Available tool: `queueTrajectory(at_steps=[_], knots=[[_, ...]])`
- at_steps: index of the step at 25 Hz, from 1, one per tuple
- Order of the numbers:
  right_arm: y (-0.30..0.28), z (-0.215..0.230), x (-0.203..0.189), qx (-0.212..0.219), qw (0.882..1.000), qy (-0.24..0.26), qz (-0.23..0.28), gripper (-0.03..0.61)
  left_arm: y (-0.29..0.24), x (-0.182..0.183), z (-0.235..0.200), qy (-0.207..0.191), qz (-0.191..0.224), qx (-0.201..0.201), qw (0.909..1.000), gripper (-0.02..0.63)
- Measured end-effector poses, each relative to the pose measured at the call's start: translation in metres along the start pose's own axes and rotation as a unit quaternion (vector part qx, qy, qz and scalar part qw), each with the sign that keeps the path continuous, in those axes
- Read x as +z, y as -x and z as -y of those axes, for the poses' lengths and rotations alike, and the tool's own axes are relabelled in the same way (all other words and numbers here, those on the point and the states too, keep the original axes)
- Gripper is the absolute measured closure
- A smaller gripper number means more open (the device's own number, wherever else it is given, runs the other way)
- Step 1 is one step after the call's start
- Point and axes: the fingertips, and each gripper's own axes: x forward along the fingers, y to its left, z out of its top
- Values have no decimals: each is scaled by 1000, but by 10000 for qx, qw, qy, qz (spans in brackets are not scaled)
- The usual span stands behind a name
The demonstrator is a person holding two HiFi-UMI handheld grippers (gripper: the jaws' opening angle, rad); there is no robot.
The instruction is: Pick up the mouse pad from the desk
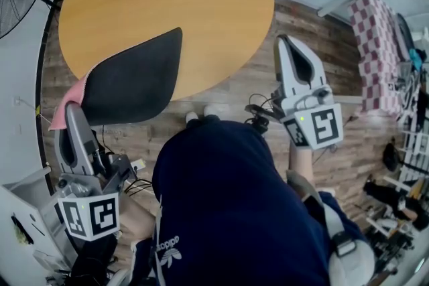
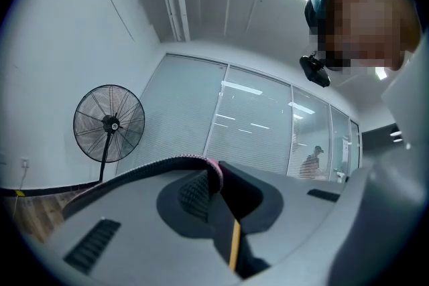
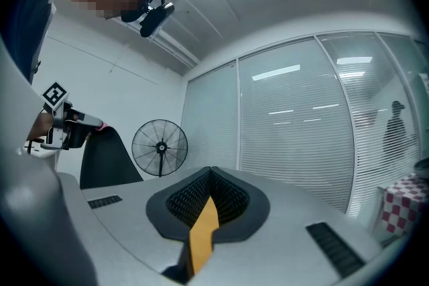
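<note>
Big round wooden surface (image 1: 201,17) fills my head view. Just below its near edge there's a navy top (image 1: 228,211) with "adidas" printed on it. The black mouse pad (image 1: 137,80), pink underneath, is up over the surface's near-left rim, with its corner pinched tight in my left gripper (image 1: 74,110) fingers (image 2: 134,211). My right gripper (image 1: 285,40) sits off the surface's right edge, fingers (image 3: 281,224) closed together on nothing.

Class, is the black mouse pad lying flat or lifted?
Lifted: the left gripper pinches one edge of the black mouse pad, tilted above the round wooden table.
</note>
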Motion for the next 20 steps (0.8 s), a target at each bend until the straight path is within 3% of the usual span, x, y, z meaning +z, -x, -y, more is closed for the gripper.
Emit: queueTrajectory(at_steps=[20], knots=[[-3,-1,-2,32,10000,31,-57,577,-3,-4,-1,76,-49,-4,10000,594]])
